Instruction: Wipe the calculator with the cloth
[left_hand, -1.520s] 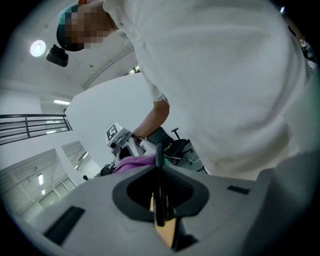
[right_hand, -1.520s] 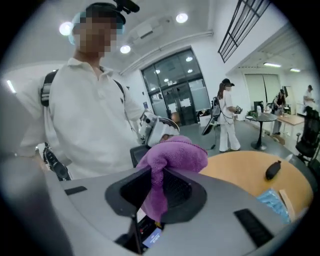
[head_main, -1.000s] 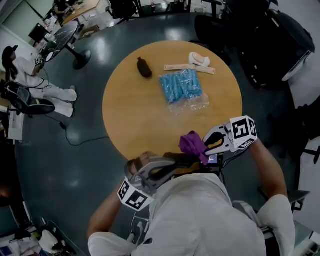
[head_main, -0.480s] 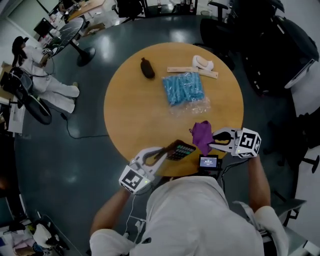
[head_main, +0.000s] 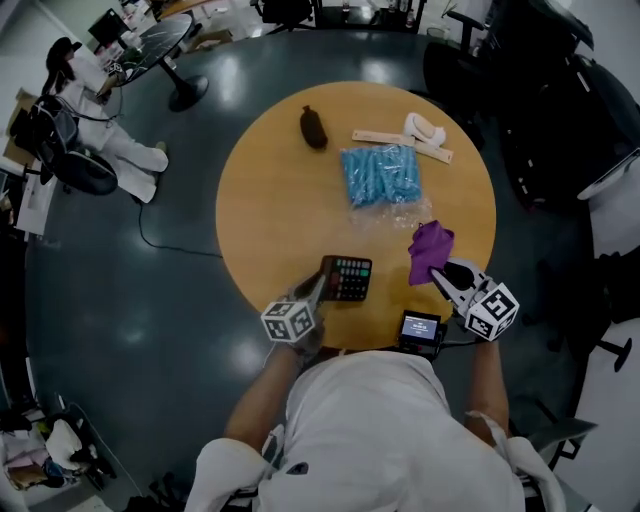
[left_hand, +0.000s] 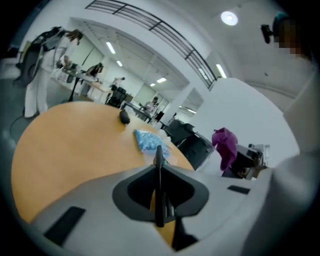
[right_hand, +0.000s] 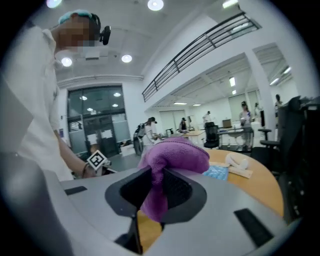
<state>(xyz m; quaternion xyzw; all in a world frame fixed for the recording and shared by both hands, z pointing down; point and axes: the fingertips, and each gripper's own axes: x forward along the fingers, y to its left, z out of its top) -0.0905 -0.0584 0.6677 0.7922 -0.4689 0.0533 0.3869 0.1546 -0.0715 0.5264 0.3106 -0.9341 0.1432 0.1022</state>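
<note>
The black calculator (head_main: 348, 278) lies keys up over the near part of the round wooden table (head_main: 270, 200). My left gripper (head_main: 322, 284) is shut on its near left edge. In the left gripper view the calculator (left_hand: 159, 190) shows edge-on as a thin dark slab between the jaws of the left gripper (left_hand: 159, 167). The purple cloth (head_main: 429, 250) hangs bunched from my right gripper (head_main: 438, 272), to the right of the calculator and apart from it. In the right gripper view the cloth (right_hand: 172, 160) fills the jaws of the right gripper (right_hand: 157, 197).
A blue plastic packet (head_main: 381, 176), a dark brown object (head_main: 314, 127) and a white piece on wooden strips (head_main: 418, 132) lie at the table's far side. A small screen device (head_main: 420, 328) sits at the near edge. Black chairs (head_main: 560, 90) stand to the right.
My left gripper has come down from in front of the person's chest to the table, rolling so that the calculator faces up. The right gripper and cloth have shifted right and further over the table.
</note>
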